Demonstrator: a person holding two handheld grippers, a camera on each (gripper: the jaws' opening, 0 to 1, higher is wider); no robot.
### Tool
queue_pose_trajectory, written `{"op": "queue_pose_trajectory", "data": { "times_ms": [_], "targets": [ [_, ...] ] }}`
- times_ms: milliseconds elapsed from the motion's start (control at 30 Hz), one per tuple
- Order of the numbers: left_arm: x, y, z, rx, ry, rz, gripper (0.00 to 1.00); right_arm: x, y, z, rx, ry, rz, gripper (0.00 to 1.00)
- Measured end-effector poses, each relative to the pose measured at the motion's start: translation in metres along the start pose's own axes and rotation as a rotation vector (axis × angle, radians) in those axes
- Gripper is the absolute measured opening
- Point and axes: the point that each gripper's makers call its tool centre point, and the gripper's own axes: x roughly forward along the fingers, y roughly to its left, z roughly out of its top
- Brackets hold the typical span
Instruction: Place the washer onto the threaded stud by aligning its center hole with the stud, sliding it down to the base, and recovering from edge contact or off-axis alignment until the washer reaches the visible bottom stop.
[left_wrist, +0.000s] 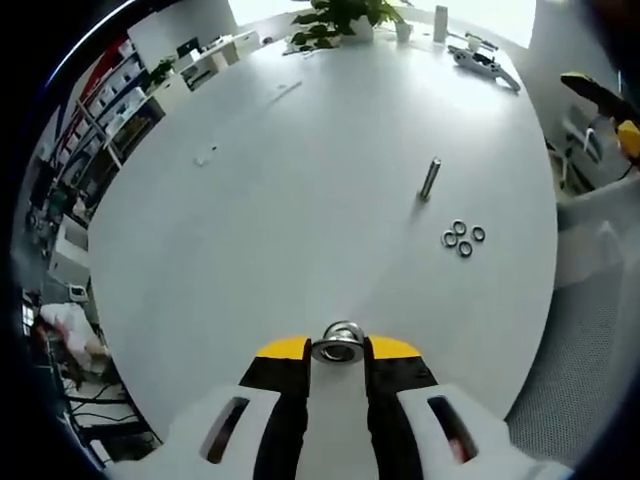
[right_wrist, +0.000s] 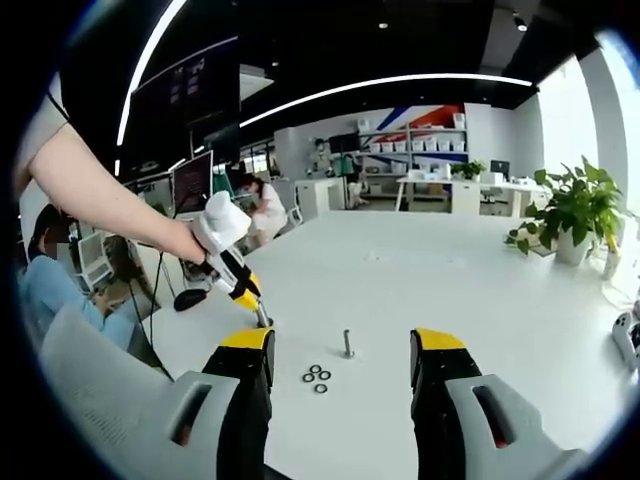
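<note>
Left gripper (left_wrist: 338, 352) grasps a washer (left_wrist: 338, 347) at lower centre; threaded stud (left_wrist: 430, 179) stands upper right, spare washers (left_wrist: 462, 236) beside. Right gripper (right_wrist: 340, 365) released. Next: carry and align.

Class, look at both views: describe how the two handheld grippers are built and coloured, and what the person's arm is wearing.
Each gripper, left gripper and right gripper, has two black jaws with yellow tips rising from a white body with slotted openings. In the right gripper view, the left one shows a white handle and yellow-black jaws. The person's arm is bare, with a pale short sleeve.
</note>
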Motion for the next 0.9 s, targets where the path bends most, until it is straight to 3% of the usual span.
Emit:
{"op": "queue_pose_trajectory", "data": {
  "times_ms": [200,433,800,900],
  "targets": [
    [-0.007,0.001,0.005,0.003,-0.028,0.006,0.18,0.0,-0.001,0.0,0.003,0.001,-0.002,0.58],
    [-0.019,0.008,-0.005,-0.015,-0.039,0.029,0.14,0.0,0.001,0.001,0.0,-0.003,0.001,0.58],
    [-0.012,0.005,-0.008,-0.036,-0.023,0.02,0.04,-0.001,0.0,0.001,-0.002,-0.003,-0.002,0.58],
    [-0.007,0.003,-0.01,-0.002,-0.004,0.031,0.01,-0.001,0.0,0.001,0.0,-0.003,-0.004,0.58]
  ]
}}
